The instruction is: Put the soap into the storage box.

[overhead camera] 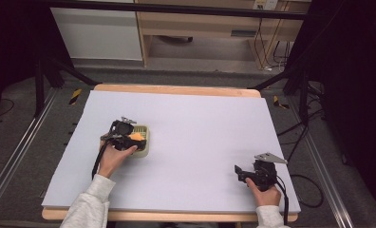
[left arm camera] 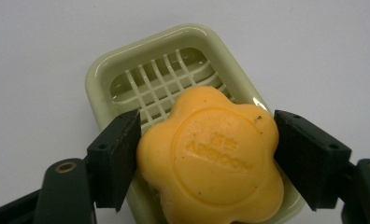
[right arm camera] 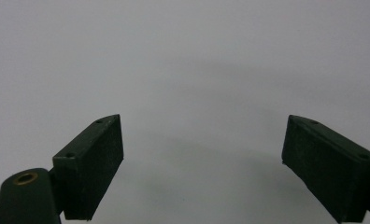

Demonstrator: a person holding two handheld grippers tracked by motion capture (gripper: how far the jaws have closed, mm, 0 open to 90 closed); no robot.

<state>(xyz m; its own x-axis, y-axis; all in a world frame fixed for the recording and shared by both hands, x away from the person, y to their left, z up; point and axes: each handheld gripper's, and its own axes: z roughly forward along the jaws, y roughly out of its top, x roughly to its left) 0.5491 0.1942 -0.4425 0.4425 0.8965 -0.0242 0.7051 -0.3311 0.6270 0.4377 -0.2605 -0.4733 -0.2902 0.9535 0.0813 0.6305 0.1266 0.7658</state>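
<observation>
While the person leans in from the near edge of the table (overhead camera: 186,118), the high view shows both forearms in pale sleeves reaching onto a wide white sheet that covers the tabletop. At the left, the left gripper (overhead camera: 135,137) is over a pale green soap dish (overhead camera: 146,148) that sits left of the sheet's middle, and an orange soap (overhead camera: 136,137) shows at the gripper's tip, over the dish. At the right, the right gripper (overhead camera: 239,172) rests low near the front right part of the sheet, well apart from the dish, with a grey three-cornered plate on top and a cable trailing behind the hand.

Looking along the left gripper (left arm camera: 206,140), the flower-shaped orange soap (left arm camera: 213,161) lies on the near end of the soap dish (left arm camera: 169,56), whose far end shows a bare slotted grid. One black jaw stands on each side of the soap; the left one looks to touch its edge or nearly so, while a thin gap shows by the right one, so the grip reads as released with the soap between the jaws.

Looking along the right gripper (right arm camera: 202,158), the two black jaws stand wide apart over plain white surface, nothing between them.
</observation>
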